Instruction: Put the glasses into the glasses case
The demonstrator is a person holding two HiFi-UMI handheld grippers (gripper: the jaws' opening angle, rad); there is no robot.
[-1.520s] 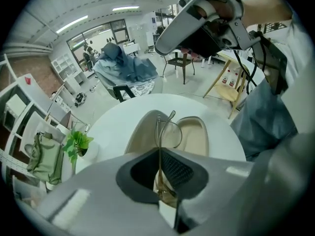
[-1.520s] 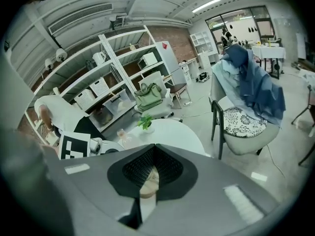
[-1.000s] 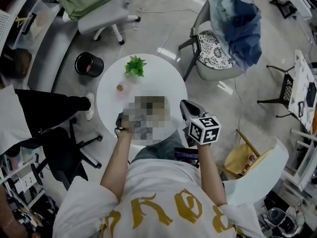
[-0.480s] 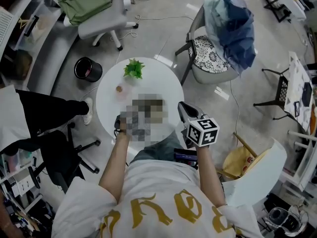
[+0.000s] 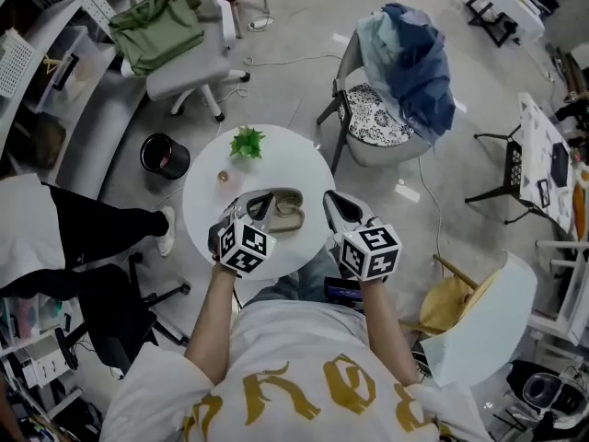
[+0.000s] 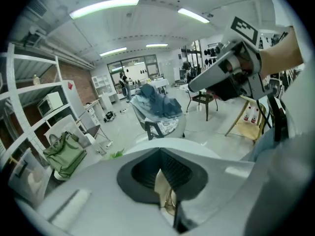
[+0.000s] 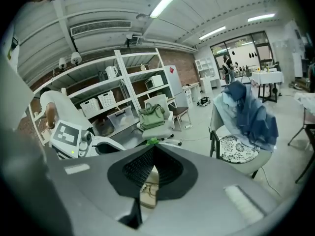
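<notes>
An open beige glasses case (image 5: 287,212) lies on the round white table (image 5: 207,191). Thin wire-framed glasses (image 7: 149,189) rest on the case, seen through the gap under the right jaws, and the glasses (image 6: 170,200) also show under the left jaws. My left gripper (image 5: 259,203) hovers at the case's left end and my right gripper (image 5: 332,200) off its right end. In the left gripper view the left gripper (image 6: 160,154) has its pads meeting with nothing between them. In its own view the right gripper (image 7: 153,151) is likewise shut and empty.
A small green plant (image 5: 247,142) and a small round object (image 5: 222,177) stand at the table's far side. Around the table are a black bin (image 5: 164,155), a chair draped with blue clothes (image 5: 405,63), an office chair carrying a green bag (image 5: 158,28), and a person's dark trouser leg (image 5: 101,217).
The head view has shifted a little. Both grippers stay in about the same places beside the case.
</notes>
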